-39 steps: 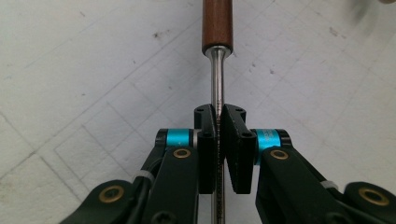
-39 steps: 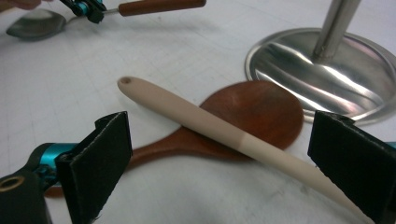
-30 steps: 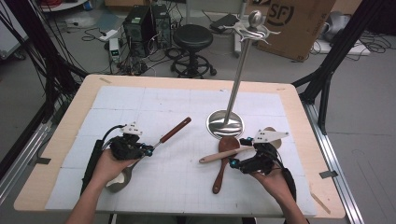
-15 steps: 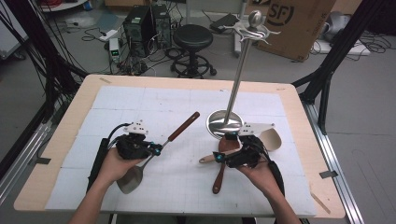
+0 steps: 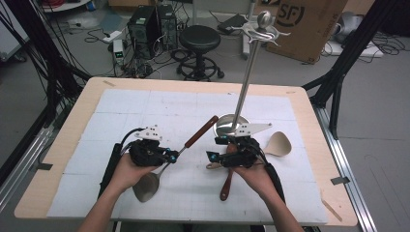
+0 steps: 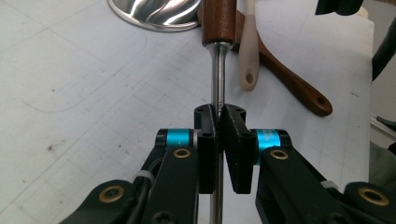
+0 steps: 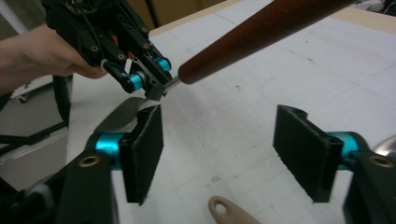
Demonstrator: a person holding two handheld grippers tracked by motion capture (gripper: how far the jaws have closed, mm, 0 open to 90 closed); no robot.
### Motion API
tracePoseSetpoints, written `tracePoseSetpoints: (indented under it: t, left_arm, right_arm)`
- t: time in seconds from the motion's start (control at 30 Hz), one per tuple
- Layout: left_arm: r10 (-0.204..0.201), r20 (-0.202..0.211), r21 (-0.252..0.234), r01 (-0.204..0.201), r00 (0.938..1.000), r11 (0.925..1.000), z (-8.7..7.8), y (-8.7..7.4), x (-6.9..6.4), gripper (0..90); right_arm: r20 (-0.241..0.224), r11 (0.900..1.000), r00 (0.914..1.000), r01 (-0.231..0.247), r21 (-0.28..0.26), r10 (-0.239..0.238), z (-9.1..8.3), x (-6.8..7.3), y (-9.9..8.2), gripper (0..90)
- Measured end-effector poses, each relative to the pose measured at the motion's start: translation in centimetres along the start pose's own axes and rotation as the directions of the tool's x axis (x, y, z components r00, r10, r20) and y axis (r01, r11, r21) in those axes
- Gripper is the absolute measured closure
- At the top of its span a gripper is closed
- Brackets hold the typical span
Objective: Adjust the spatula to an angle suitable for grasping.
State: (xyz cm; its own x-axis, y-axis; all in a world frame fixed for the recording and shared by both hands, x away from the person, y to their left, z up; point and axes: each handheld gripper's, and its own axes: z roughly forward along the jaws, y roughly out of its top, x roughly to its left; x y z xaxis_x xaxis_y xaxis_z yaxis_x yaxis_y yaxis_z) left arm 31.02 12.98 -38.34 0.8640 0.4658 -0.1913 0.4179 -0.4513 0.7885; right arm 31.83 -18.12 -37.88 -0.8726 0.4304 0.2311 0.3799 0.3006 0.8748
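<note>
Spatula (image 5: 167, 162) is pinched at its metal shaft by the left gripper (image 6: 219, 114), its wooden handle raised toward the stand (image 5: 233, 124). Right gripper (image 7: 219, 154), lately closing, is held spread over the beige spoon (image 5: 278, 144), nothing between its pads.

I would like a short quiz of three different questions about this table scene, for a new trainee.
1. True or false: the left gripper is shut on the thin metal shaft of the wooden-handled steel spatula.
2. Which utensil lies nearest below the right gripper? A. beige spatula B. glass cup C. fork
3. Fill in: the tall utensil stand rests on a round ____ base.

Key: 1 true; 2 A; 3 metal
</note>
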Motion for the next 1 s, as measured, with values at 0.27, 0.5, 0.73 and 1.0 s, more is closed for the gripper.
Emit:
tracePoseSetpoints:
  t: [0.27,0.5,0.73,1.0]
  left_arm:
    - [0.023,0.020,0.001,-0.023,0.9995,0.9997,0.7,0.6,-0.9,83.7]
    - [0.033,0.042,-0.013,-0.033,0.9985,0.9994,0.8,1.1,-1.2,83.7]
    - [0.032,0.045,-0.027,-0.031,0.9985,0.9992,0.7,1.2,-1.3,83.7]
    - [0.035,0.057,-0.045,-0.032,0.9978,0.9985,0.9,1.6,-1.8,83.7]
  right_arm:
    - [-0.033,0.9970,0.9965,-0.077,-0.013,0.076,1.0,0.3,0.3,47.5]
    - [0.003,0.9982,0.9986,-0.053,-0.029,0.053,1.3,1.3,0.6,59.6]
    - [-0.019,0.9931,0.9957,-0.091,-0.073,0.090,1.5,1.5,0.9,55.6]
    - [-0.019,0.9795,0.9853,-0.171,-0.107,0.170,1.8,1.6,1.6,56.3]
